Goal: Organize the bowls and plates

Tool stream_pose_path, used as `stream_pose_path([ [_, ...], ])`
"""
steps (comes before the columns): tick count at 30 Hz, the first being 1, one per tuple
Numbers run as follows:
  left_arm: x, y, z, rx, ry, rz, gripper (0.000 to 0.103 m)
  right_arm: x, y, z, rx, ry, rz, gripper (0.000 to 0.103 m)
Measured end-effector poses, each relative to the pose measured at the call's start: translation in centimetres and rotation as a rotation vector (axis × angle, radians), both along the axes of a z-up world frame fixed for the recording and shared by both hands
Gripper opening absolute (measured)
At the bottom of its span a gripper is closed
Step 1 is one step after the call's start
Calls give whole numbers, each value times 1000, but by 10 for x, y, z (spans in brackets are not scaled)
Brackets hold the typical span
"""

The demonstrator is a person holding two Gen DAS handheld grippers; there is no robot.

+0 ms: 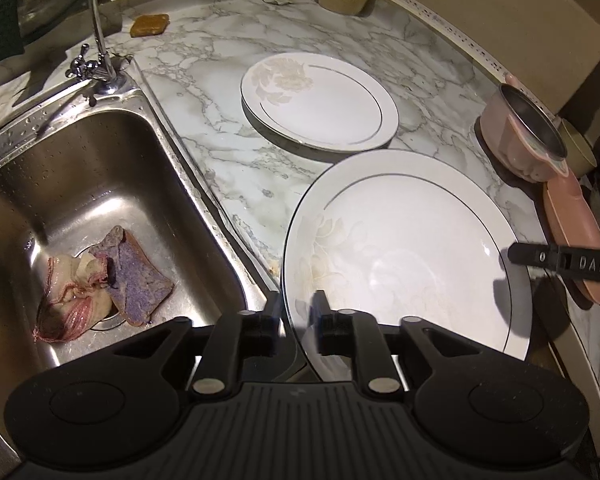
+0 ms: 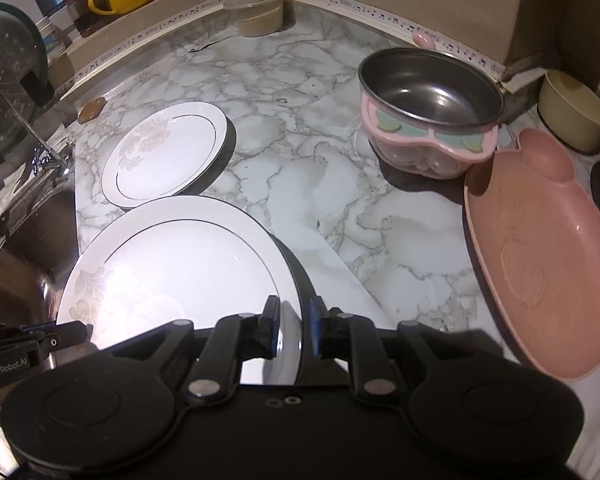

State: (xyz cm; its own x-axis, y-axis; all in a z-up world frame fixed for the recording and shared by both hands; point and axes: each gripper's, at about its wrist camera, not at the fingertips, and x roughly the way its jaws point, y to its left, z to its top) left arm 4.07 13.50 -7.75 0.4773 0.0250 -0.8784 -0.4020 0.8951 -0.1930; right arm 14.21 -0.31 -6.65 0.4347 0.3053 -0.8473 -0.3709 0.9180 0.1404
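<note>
My left claw straddles the near-left rim of the large white plate, one finger either side of the edge, and as far as I can see the pads stand just clear of the china rather than pinching it; my right claw sits the same way over the opposite rim, loose, with the rim in the gap. So I judge neither claw truly has the plate now, and it looks tilted, its near edge propped up off the marble counter just beside the sink. That is the risk: if the rim is leaning on my fingers, drawing either claw away carelessly could let it drop flat with a clatter, or skate left over the steel lip into the basin. Glazed china is slick, and a snagged pad could drag it. The smaller white plate lies just behind; a shove forward would knock the two together. The pink tray and steel bowl sit to the right, well apart.
</note>
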Motion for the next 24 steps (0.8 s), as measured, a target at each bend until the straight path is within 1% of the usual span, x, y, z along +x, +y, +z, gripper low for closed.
stream_pose_path([
  [2, -2, 3, 0, -10, -4, -2, 53, 2, -1, 5, 2, -4, 11, 20],
  [3, -3, 5, 1, -5, -9, -1, 57, 2, -1, 8, 1, -6, 18, 21],
  [4, -5, 7, 2, 3, -14, 1, 59, 3, 0, 10, 2, -9, 24, 21],
  [7, -8, 13, 7, 21, -22, -6, 59, 7, 2, 18, 11, -11, 48, 23],
  [8, -9, 17, 10, 27, -28, -2, 59, 9, 2, 21, 16, -13, 54, 24],
  [10, -9, 26, 17, 34, -45, 12, 59, 14, 5, 28, 29, -17, 66, 30],
  [12, -6, 36, 26, 48, -60, 25, 59, 19, 8, 34, 41, -19, 81, 32],
  [13, -3, 40, 31, 59, -68, 31, 61, 22, 11, 37, 49, -19, 93, 32],
  [14, 0, 43, 35, 67, -76, 38, 65, 25, 15, 40, 53, -23, 107, 32],
  [16, 9, 49, 43, 81, -98, 43, 69, 31, 23, 46, 52, -38, 136, 36],
  [17, 14, 52, 47, 89, -112, 40, 69, 35, 28, 48, 54, -41, 151, 38],
  [19, 27, 55, 53, 102, -131, 38, 70, 44, 35, 51, 58, -47, 163, 43],
  [20, 34, 58, 56, 100, -141, 37, 72, 49, 39, 52, 63, -48, 167, 45],
  [22, 47, 62, 59, 97, -153, 41, 77, 60, 46, 53, 73, -48, 171, 53],
  [24, 60, 65, 60, 101, -163, 33, 77, 70, 53, 53, 81, -53, 173, 57],
])
